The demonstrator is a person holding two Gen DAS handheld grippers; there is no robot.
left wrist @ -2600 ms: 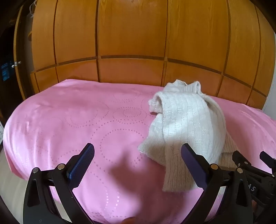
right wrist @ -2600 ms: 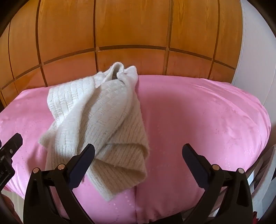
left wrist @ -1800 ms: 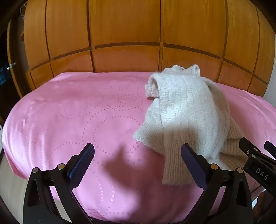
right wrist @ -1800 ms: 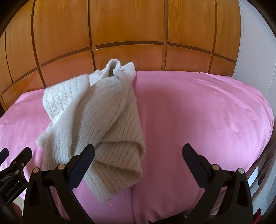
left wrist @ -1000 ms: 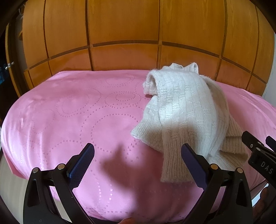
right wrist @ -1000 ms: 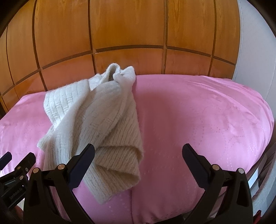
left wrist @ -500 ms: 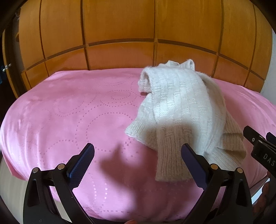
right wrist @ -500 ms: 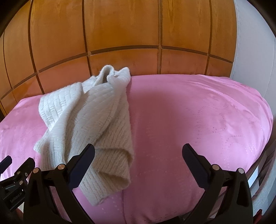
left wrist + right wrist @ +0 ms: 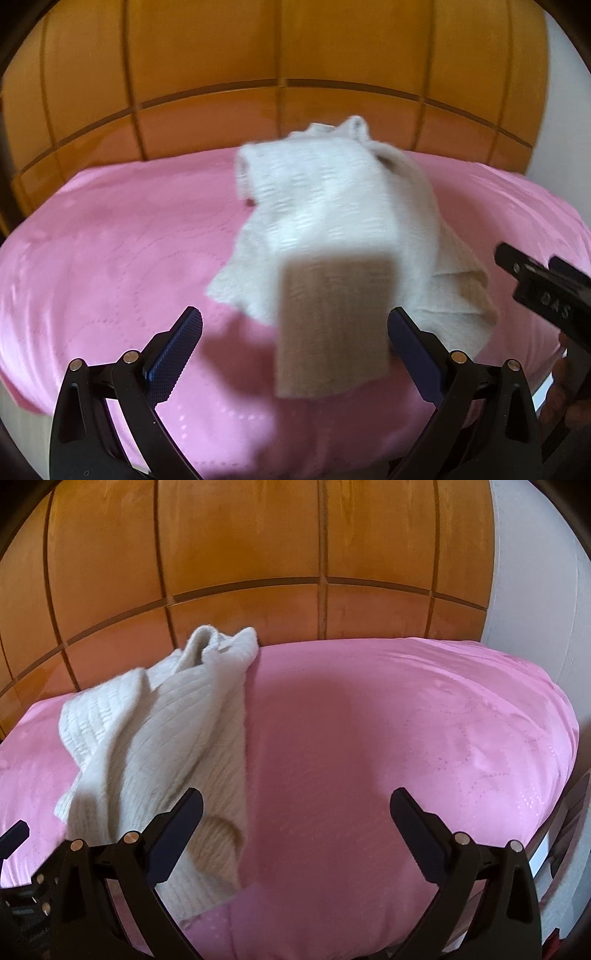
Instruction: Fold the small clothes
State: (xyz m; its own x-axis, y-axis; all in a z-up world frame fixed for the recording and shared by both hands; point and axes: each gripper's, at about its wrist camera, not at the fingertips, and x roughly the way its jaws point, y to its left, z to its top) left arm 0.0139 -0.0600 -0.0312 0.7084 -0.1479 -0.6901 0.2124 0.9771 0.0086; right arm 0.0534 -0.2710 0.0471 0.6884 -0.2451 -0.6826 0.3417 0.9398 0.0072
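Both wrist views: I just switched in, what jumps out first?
A crumpled cream knit garment lies heaped on the pink bedspread, toward the wooden headboard; in the right wrist view it fills the left side. The left gripper hangs open over the garment's near end, and the right gripper is open above bare pink cover beside it.

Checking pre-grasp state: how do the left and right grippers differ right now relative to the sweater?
The left gripper has the sweater's near end between its fingers; the right gripper frames mostly bare pink cover, sweater beside its left finger. The left view is motion-blurred; the right view is sharper. Both are open and hold nothing.
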